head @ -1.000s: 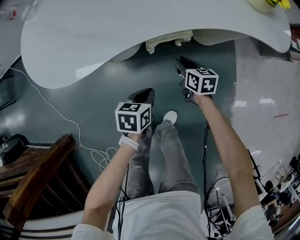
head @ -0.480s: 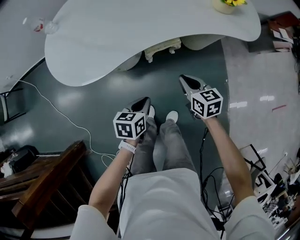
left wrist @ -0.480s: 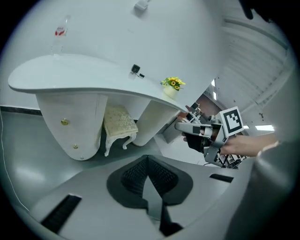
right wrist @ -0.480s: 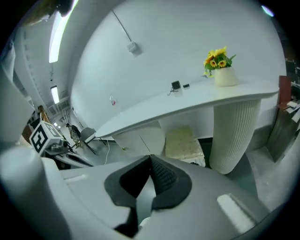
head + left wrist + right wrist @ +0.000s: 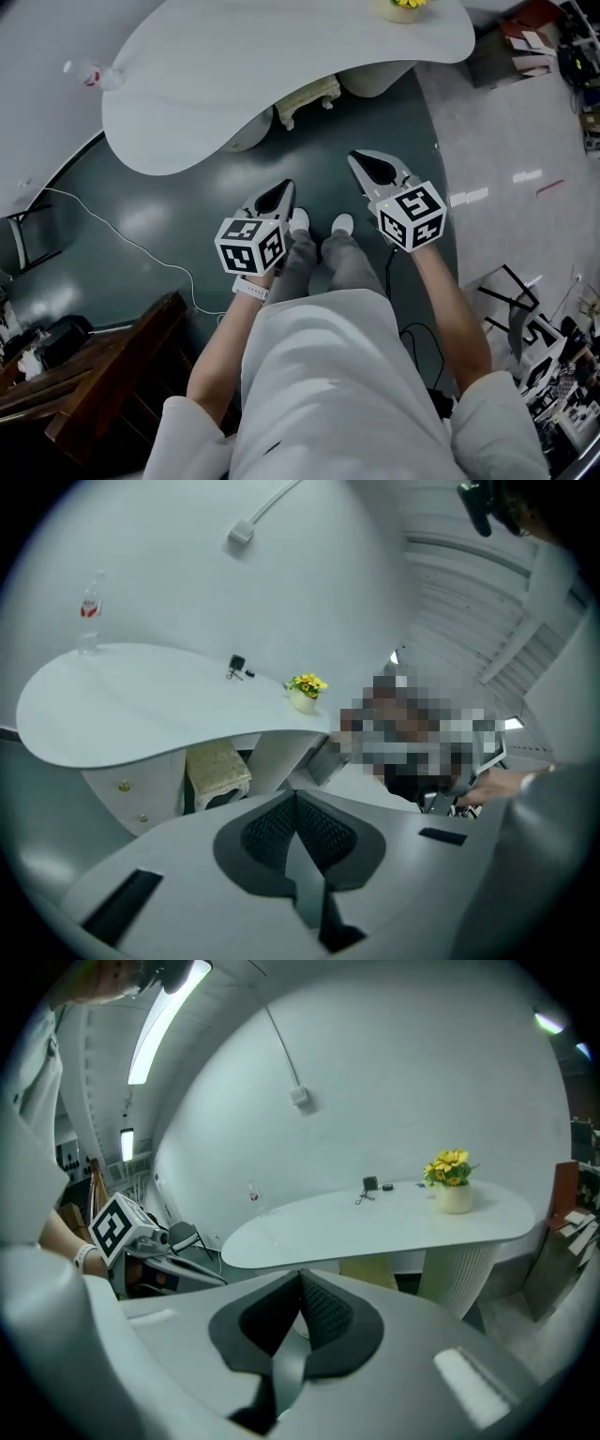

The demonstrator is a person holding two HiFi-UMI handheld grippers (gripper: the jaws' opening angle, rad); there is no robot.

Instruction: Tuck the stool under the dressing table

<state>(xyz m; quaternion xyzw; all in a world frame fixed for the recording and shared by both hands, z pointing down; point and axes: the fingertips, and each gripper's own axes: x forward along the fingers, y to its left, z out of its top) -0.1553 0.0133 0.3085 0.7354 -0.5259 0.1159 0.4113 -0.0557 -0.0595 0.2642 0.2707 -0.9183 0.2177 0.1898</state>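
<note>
One white kidney-shaped counter [image 5: 234, 84] fills the upper half of the head view. One cream cushioned stool [image 5: 305, 94] sits under its near edge, partly showing. On top: one white pot of yellow flowers [image 5: 454, 1194] and one clear bottle with a red label [image 5: 89, 611], print too small to read. Two tongs: left tongs [image 5: 284, 187] and right tongs [image 5: 361, 161], both pressed together, pinching nothing.

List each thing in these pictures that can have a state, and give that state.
stool: upright, tucked under the dressing table
left gripper: shut, nothing held
right gripper: shut, nothing held
flower pot: upright on the tabletop
bottle: upright on the tabletop
</note>
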